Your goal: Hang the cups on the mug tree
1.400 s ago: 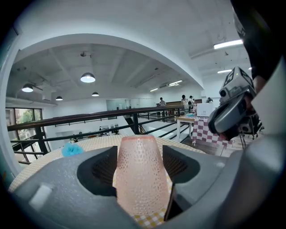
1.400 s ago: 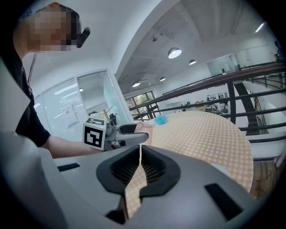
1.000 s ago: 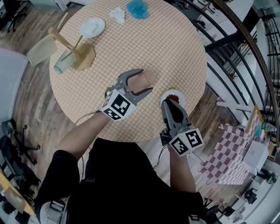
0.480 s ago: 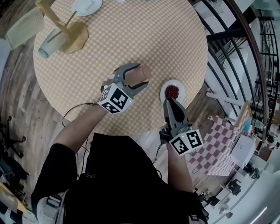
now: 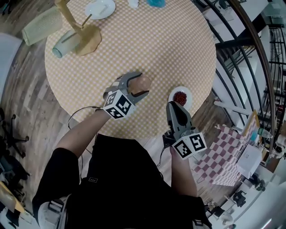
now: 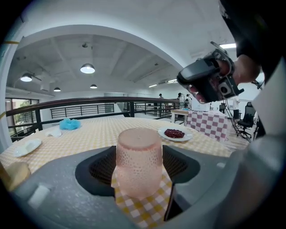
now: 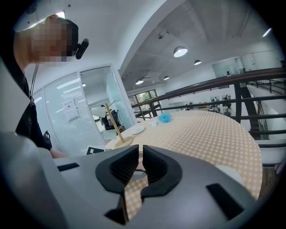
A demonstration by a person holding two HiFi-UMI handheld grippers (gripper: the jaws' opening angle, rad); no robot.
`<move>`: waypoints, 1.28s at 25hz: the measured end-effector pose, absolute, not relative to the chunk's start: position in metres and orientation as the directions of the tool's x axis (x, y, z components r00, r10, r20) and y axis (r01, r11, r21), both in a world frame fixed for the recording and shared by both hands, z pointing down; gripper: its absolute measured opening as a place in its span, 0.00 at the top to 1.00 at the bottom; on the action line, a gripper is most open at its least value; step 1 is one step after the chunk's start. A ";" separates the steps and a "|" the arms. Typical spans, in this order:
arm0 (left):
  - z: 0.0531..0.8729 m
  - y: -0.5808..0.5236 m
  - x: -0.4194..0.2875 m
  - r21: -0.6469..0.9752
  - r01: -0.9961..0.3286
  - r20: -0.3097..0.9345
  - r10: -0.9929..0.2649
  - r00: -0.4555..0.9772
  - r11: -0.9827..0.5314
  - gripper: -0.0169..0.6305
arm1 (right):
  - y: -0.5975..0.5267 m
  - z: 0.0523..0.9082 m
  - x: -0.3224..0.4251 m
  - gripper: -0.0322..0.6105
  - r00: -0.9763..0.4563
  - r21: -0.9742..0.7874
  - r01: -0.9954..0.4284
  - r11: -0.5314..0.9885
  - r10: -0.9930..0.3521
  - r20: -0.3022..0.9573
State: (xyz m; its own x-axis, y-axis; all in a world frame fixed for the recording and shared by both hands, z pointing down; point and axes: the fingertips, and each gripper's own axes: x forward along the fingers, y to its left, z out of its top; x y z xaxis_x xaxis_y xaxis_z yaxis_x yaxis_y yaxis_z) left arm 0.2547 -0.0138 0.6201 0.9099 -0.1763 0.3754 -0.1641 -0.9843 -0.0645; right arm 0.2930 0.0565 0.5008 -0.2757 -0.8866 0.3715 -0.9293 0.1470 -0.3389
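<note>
Lowering the pink cup [image 6: 139, 156], pinched upside down in the left gripper [image 5: 137, 86] jaws, toward the bench [image 5: 170, 49], well apart from the mug tree [image 5: 71, 18]; holding the right gripper [image 7: 139, 163] jaws pressed together, empty; likely regripping before hanging.

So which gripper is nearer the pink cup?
Left. The left gripper clasps the pink cup between its jaws; the right gripper hangs apart, beside the plate.

A small dish [image 5: 180, 96] of dark red bits sits on the yellow-checked round table [image 5: 178, 40], just ahead of the jaws of the right gripper [image 5: 173, 105]. Far beyond the jaws of the left gripper [image 5: 143, 84] lie a white plate [image 5: 100, 8] and a crumpled blue cloth [image 6: 70, 124].
</note>
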 end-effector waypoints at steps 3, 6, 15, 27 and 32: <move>0.616 -0.015 0.258 -0.087 -0.158 0.357 -0.179 0.917 -0.984 0.48 | 0.056 0.503 0.293 0.90 -0.278 -0.347 -0.927 0.146 -0.886 0.371; 0.614 -0.017 0.266 -0.090 -0.145 0.352 -0.168 0.921 -0.985 0.48 | 0.057 0.507 0.292 0.90 -0.283 -0.356 -0.923 0.144 -0.882 0.376; 0.616 -0.016 0.273 -0.092 -0.135 0.393 -0.161 0.905 -0.987 0.48 | 0.066 0.509 0.300 0.90 -0.284 -0.391 -0.911 0.131 -0.888 0.363; 0.626 -0.018 0.280 -0.145 -0.095 0.414 -0.147 0.898 -0.985 0.43 | 0.075 0.512 0.312 0.90 -0.273 -0.404 -0.908 0.113 -0.891 0.362; 0.630 -0.017 0.289 -0.139 -0.070 0.424 -0.124 0.897 -0.988 0.42 | 0.078 0.512 0.315 0.90 -0.270 -0.402 -0.909 0.111 -0.891 0.365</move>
State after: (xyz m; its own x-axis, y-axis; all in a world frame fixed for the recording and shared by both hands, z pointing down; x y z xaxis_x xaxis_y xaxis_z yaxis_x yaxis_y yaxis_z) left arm 0.2888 -0.0174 0.6297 0.8970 -0.1236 0.4245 -0.0701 -0.9877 -0.1395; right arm 0.3145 0.0776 0.5119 -0.2701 -0.8909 0.3651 -0.9089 0.1107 -0.4021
